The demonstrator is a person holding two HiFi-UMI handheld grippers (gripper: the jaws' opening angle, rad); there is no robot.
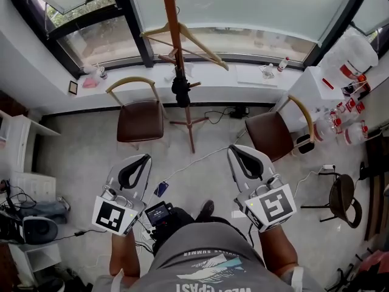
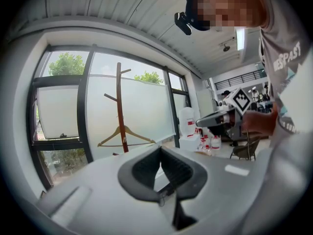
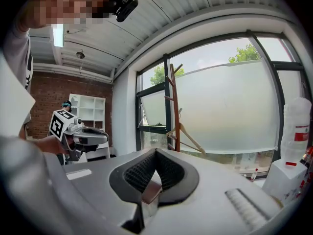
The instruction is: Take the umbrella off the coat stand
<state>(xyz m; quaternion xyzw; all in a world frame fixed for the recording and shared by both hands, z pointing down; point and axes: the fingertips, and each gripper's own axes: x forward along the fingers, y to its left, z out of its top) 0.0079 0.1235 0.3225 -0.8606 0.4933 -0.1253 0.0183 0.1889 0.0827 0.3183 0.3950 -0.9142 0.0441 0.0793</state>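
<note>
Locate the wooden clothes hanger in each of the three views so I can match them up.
Head view: the hanger is at top centre, hung on the coat stand in front of the window.
Left gripper view: the hanger is left of centre, above the jaws.
Right gripper view: the hanger is just right of centre, above the jaws.
Shared landmark: the coat stand's upright wooden pole, which carries it.

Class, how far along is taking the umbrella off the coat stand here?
Done: nothing; the umbrella hangs on the stand. In hand: the left gripper and right gripper are shut, empty, aimed at the stand but well short of it. Left: reach it, open a gripper, grip the umbrella and lift it off.
</note>
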